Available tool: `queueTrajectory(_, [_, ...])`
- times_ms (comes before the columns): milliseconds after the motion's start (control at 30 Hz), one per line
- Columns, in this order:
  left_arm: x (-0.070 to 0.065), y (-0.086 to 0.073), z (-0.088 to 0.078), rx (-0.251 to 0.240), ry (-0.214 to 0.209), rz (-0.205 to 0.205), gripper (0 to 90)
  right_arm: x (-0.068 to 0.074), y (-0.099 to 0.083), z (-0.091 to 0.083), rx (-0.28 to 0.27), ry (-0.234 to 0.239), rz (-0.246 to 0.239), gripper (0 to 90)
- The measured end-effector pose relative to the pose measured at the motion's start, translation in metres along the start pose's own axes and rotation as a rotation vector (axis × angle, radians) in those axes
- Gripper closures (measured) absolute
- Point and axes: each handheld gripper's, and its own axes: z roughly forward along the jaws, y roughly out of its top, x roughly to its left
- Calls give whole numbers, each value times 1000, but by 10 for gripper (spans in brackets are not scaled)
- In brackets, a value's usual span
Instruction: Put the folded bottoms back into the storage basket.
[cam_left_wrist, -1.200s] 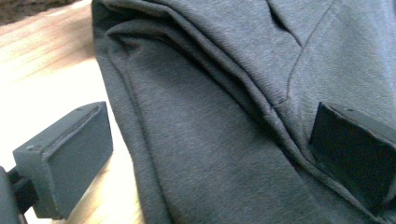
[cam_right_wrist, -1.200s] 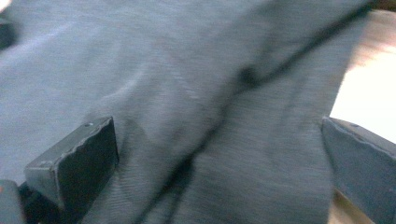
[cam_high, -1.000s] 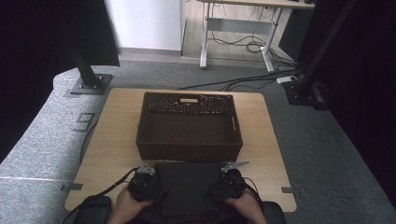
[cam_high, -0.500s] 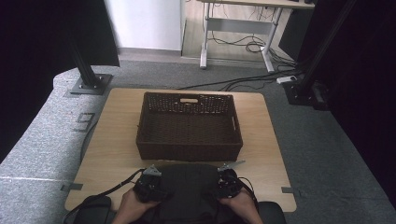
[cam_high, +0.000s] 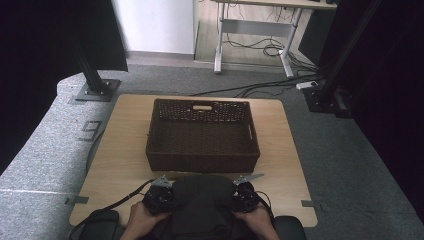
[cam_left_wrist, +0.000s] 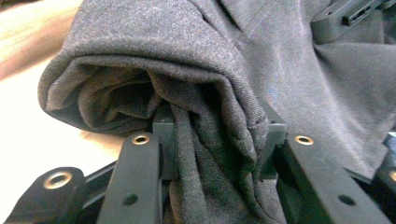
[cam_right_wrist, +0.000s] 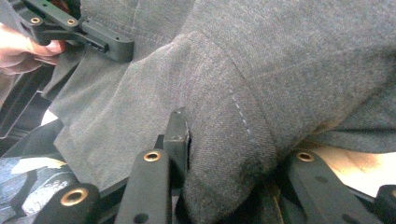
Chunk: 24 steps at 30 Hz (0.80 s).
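A folded dark grey garment (cam_high: 202, 202) lies at the table's near edge, in front of the basket. My left gripper (cam_high: 167, 196) is at its left side and my right gripper (cam_high: 237, 197) at its right. In the left gripper view the jaws (cam_left_wrist: 217, 130) have just been closing, and the pads now pinch a bunched fold of the grey cloth (cam_left_wrist: 187, 56). The right gripper view shows the same: my right gripper (cam_right_wrist: 229, 140) has just been closing and presses on a stitched edge of the garment (cam_right_wrist: 280, 56). The left gripper (cam_right_wrist: 79, 28) shows farther off there.
A dark woven basket (cam_high: 202, 162) stands in the middle of the wooden table (cam_high: 120, 150), just behind the garment. Black stand bases sit on the grey floor at the far left (cam_high: 95, 90) and far right (cam_high: 325, 100). Cables trail from both grippers.
Both grippers have drawn in slightly against the garment's sides, and their jaws have gone from wide apart to pinched on the cloth. The garment looks more bunched.
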Motion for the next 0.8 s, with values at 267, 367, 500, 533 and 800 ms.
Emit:
queueTrajectory(267, [-2, 11, -14, -54, -12, 31, 631, 6, 6, -11, -57, 12, -29, 653])
queueTrajectory(367, [-3, 17, -22, -83, -15, 46, 630, 10, 10, -16, -82, 8, -48, 654])
queueTrajectory(500, [-7, 24, -32, -122, -7, 70, 630, 17, 18, -27, -116, -6, -96, 653])
queueTrajectory(533, [-9, 26, -34, -132, -4, 76, 631, 19, 20, -30, -122, -11, -111, 653])
queueTrajectory(800, [-17, 45, -50, -179, 12, 126, 632, 30, 36, -50, -176, -39, -174, 656])
